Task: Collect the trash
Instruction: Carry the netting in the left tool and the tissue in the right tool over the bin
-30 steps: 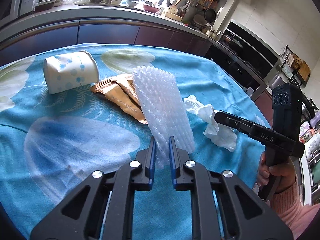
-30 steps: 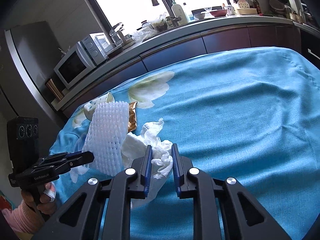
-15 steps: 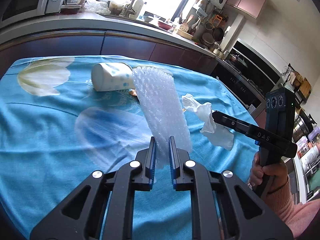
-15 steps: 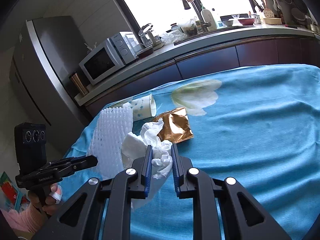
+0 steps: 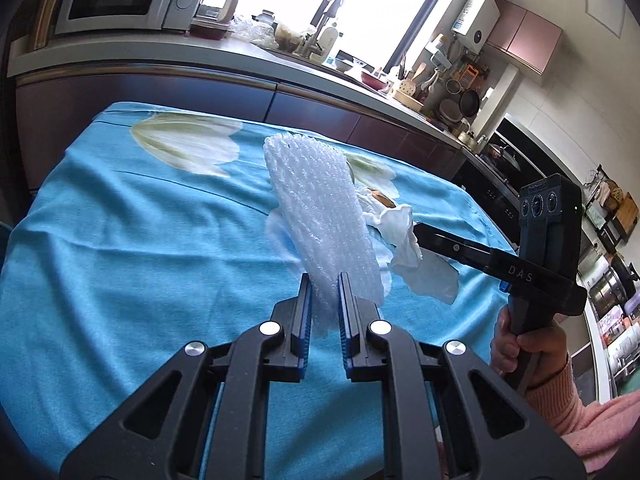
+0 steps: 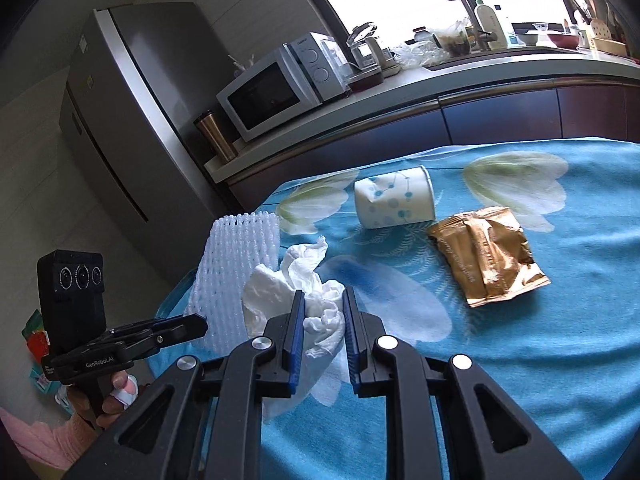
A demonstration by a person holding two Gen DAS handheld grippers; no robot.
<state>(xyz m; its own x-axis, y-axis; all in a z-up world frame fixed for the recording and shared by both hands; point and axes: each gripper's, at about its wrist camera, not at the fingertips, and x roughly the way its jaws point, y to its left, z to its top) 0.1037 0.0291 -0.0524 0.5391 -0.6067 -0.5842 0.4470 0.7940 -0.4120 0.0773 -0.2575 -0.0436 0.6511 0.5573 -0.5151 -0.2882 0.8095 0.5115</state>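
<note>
1. Since the earlier frames both tools have swung sideways and a little upward, carrying their loads clear of the cloth; the paper cup (image 6: pixel 394 202) and the gold wrapper (image 6: pixel 486 256) now lie alone on the table (image 5: pixel 120 248), and the wrapper has slipped out of the left wrist view.
2. The left tool (image 5: pixel 323 292) is pinched narrow on the lower end of the white foam net sleeve (image 5: pixel 320 216), which stands up and away from its tips, above the cloth.
3. The right tool (image 6: pixel 320 312) is clamped narrow on the crumpled white tissue (image 6: pixel 304 292), whose loose folds spill over and hang below its blue pads (image 6: pixel 294 340).
4. The step in hand looks like carrying both pieces off to a bin, which no view shows. Both grips should probably hold steady, moving smoothly, since each load is light and soft.
5. The sleeve is a springy, open-mesh foam tube, flattened where it is gripped; it may flex or slide out.
6. The tissue is thin, wrinkled paper and could tear or shed a fold.
7. The cup is crushed, dotted paper lying on its side; the wrapper is creased, shiny foil, lying flat.
</note>
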